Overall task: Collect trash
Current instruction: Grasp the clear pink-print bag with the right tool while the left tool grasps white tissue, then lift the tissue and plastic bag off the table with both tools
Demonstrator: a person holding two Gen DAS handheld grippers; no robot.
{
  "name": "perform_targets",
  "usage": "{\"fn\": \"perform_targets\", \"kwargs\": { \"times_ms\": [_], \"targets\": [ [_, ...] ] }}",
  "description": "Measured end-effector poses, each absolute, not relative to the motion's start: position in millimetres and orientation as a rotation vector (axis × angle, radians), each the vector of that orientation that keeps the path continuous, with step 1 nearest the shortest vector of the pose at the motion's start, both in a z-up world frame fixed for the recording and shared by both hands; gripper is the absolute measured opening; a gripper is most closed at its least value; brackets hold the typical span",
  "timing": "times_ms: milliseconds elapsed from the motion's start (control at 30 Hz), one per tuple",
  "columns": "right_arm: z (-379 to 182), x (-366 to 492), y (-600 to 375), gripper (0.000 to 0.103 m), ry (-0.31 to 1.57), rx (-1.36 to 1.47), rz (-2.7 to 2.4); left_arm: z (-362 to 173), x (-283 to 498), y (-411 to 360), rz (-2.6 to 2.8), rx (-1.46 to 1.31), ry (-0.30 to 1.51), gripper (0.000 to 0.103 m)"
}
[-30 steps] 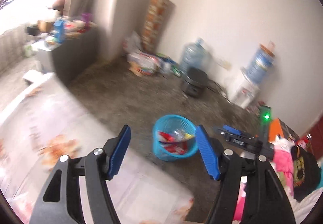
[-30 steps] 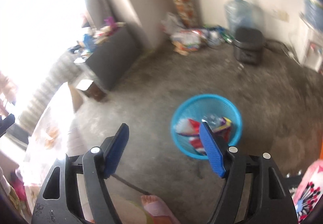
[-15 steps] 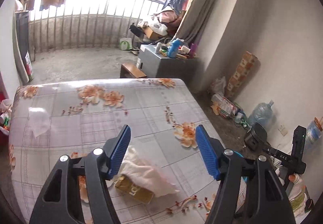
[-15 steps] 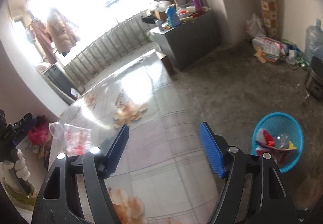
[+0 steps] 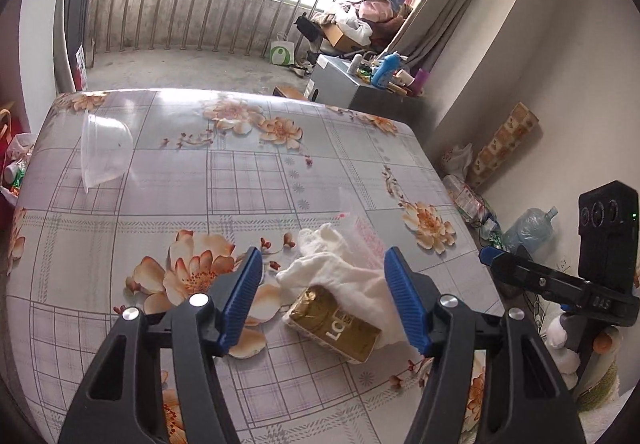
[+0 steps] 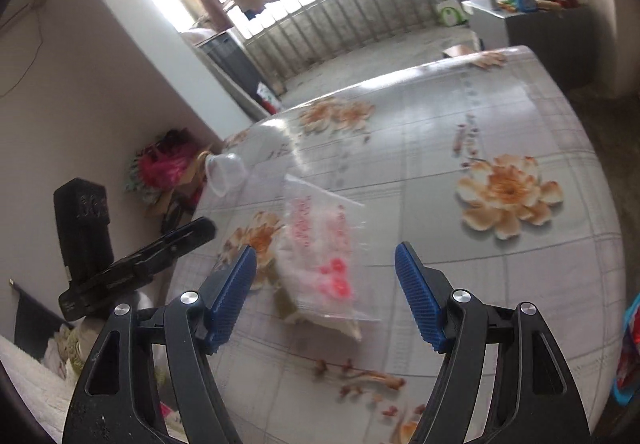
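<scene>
Pack (image 5: 334,324): gold, under tissue (image 5: 344,276), long axis 10-to-4, dead ahead at your left gripper (image 5: 323,302)'s 12; jaws apart, closing, nothing clamped yet. Right gripper (image 6: 325,294) gapes empty.

1. I am looking over the table (image 5: 168,180), and its flowered cloth is lying bare across the middle, leaving wide room to pass.
2. A clear plastic cup (image 5: 105,148) is lying on its side near the table's far left corner, blocking only that corner.
3. A white tissue (image 5: 344,276), a gold packet (image 5: 340,328) and a clear bag (image 6: 320,244) are piling together near the table's near right edge.
4. My left gripper (image 5: 323,298) is closing above that pile with nothing between its pads; my right gripper (image 6: 326,298) is standing wide just beside it, crowding that side.
</scene>
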State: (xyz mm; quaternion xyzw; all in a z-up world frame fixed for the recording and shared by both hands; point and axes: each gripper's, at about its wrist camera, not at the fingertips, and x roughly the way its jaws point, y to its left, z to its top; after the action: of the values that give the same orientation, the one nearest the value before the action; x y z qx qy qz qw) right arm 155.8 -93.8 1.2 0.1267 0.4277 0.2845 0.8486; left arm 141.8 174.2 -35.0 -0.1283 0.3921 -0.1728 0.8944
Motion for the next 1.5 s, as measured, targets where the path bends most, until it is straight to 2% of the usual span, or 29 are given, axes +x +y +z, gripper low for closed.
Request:
{"fn": "perform_targets", "kwargs": {
  "times_ms": [133,200,367,467,567,833,1067,1233,1333,1500],
  "targets": [
    [-10,160,-62,0.065,0.942,0.162,0.623,-46,146,175,-0.399,-0.276,0.855,0.044],
    [-21,166,-61,0.055,0.982,0.141,0.595,-47,146,173,-0.434,-0.276,0.858,0.041],
    [-39,184,-77,0.015,1.057,0.197,0.547,-48,145,163,-0.522,-0.285,0.89,0.037],
    [-38,185,-87,0.007,1.055,0.234,0.527,-52,148,155,-0.569,-0.304,0.919,0.037],
    [-44,189,-88,0.003,1.072,0.257,0.516,-60,152,147,-0.594,-0.325,0.965,0.037],
    [-57,183,-91,0.003,1.117,0.313,0.535,-86,168,144,-0.543,-0.398,1.068,0.037],
    [-75,187,-98,0.002,1.164,0.423,0.566,-90,174,148,-0.531,-0.457,1.049,0.037],
    [-71,184,-108,0.002,1.155,0.446,0.571,-91,174,145,-0.506,-0.431,1.044,0.014],
    [-62,181,-117,0.002,1.123,0.449,0.566,-88,172,147,-0.513,-0.436,1.031,0.008],
    [-44,177,-135,0.002,1.068,0.466,0.546,-73,165,147,-0.546,-0.427,0.973,0.006]
  ]
}}
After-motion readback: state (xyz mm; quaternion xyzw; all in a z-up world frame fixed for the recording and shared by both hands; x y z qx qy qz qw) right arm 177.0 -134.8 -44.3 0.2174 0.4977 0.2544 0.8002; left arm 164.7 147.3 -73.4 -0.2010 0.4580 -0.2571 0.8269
